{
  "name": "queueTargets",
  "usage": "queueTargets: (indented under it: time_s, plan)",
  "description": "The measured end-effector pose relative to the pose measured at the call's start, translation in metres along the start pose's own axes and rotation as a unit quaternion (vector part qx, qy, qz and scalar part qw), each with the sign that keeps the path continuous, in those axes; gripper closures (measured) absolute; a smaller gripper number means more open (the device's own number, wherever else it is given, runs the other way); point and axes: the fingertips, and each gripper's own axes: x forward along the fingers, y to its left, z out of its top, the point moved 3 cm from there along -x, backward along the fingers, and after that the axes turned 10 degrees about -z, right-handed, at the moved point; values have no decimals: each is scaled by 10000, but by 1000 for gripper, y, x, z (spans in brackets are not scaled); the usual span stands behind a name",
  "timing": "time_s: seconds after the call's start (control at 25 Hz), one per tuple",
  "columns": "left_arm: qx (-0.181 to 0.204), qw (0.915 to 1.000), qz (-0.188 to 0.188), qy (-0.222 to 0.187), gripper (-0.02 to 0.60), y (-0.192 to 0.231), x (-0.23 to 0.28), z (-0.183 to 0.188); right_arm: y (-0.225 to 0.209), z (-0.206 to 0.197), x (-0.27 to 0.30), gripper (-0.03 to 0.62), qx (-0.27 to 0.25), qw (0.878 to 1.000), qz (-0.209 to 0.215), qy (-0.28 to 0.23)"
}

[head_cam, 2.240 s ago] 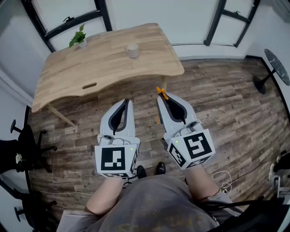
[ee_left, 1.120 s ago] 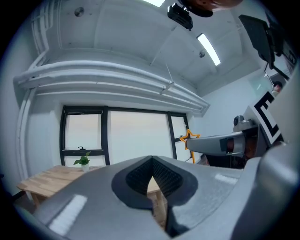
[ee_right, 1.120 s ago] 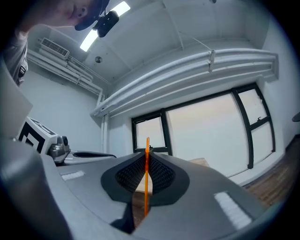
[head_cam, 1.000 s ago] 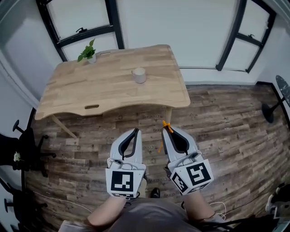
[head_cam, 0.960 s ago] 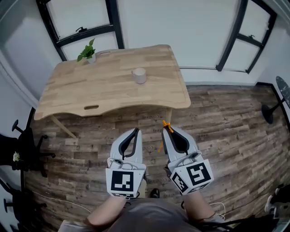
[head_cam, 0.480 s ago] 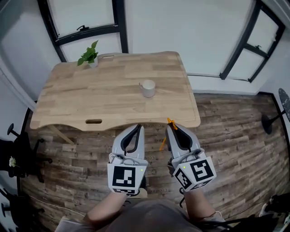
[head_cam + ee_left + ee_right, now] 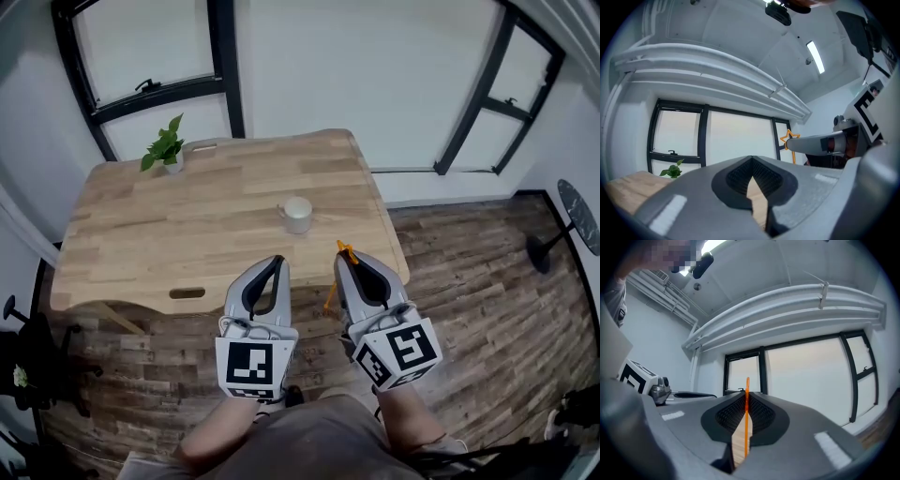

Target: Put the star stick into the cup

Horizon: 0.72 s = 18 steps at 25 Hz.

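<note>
Seen from the head view, a wooden table (image 7: 141, 234) fills the middle of the frame. A white cup (image 7: 298, 214) stands right of centre, mouth open upward, with open tabletop on every side. A potted plant (image 7: 164, 150) sits at the table's upper left corner, well apart from the cup. At lower centre, over the near edge, the left gripper (image 7: 272, 264) and right gripper (image 7: 349, 258) sit close together. A white wall closes the top of the frame.

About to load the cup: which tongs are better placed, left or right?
Right. The right tongs are shut on the star stick, with the cup on the table just ahead. The left tongs are shut with nothing in them.
</note>
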Motion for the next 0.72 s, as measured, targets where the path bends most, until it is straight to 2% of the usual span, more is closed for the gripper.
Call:
queueTargets:
  time_s: [0.36,0.72]
  plan:
    - [-176,9994,21,302,581,19,34,-31,-23,-17,37,549,72,9998,-60,148]
    - [-204,9976,60,662,581,51,114,-63,-68,-47,112,549,310,9987,31,392]
